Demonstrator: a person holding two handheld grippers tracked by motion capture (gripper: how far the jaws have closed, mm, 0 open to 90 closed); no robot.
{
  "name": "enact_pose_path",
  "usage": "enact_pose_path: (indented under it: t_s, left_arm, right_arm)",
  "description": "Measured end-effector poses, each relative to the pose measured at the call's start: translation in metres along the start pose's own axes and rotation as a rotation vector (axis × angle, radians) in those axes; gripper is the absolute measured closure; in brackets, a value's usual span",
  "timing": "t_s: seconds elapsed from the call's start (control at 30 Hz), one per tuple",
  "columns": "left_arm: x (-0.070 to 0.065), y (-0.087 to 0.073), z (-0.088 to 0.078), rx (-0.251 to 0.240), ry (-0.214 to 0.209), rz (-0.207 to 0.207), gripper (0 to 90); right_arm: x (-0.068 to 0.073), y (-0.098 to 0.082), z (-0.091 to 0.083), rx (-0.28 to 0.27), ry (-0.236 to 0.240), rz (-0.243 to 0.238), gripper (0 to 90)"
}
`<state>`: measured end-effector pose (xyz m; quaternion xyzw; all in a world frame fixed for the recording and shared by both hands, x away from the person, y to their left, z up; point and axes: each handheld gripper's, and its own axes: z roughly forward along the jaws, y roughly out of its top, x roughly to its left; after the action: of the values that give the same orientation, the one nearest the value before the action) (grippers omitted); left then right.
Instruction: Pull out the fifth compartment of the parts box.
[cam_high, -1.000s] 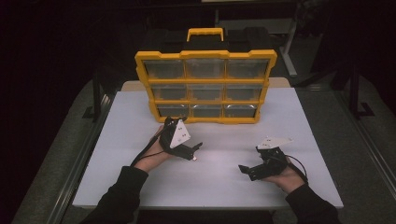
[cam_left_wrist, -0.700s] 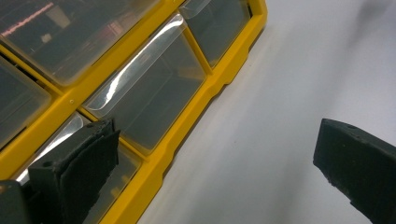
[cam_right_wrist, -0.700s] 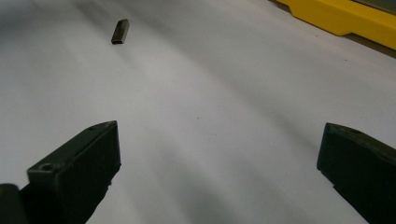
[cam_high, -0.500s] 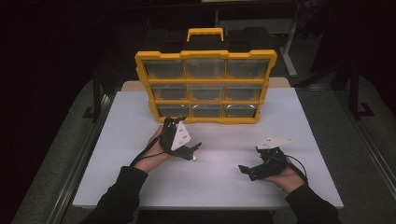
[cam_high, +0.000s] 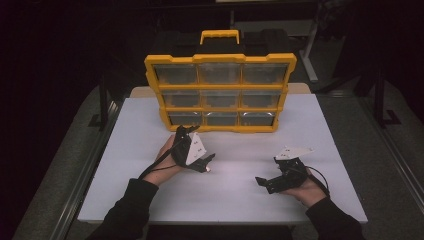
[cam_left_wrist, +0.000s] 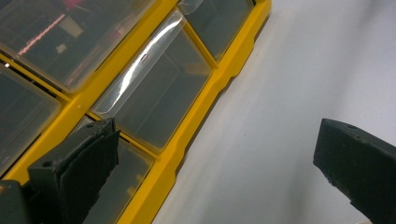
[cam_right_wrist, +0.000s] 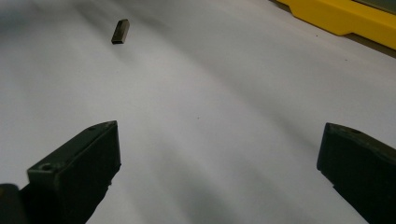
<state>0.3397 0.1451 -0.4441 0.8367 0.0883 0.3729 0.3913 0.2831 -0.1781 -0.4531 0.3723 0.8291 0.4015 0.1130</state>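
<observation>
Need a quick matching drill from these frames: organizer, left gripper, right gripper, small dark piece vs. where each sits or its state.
Things:
1. organizer
2. left gripper
3. right gripper
4. small dark piece

Places or states:
A. open, close to the bottom row of drawers
B. lies alone on the white table
C. stands upright at the table's far side
D. open, low over bare table, away from the organizer

Pairs: 1-C, 2-A, 3-D, 4-B

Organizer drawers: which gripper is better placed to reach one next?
Left. The left gripper, open, sits just before the yellow organizer at its bottom drawers; the right gripper is farther back.
</observation>
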Motion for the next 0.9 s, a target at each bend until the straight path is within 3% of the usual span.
enact_pose_path:
  t_s: [0.9]
  left_arm:
    - [-0.0074, -0.0023, 0.0019, 0.026, 0.062, 0.113, 0.0]
  right_arm:
    - [-0.0002, 0.0, 0.0, -0.001, -0.001, -0.003, 0.0]
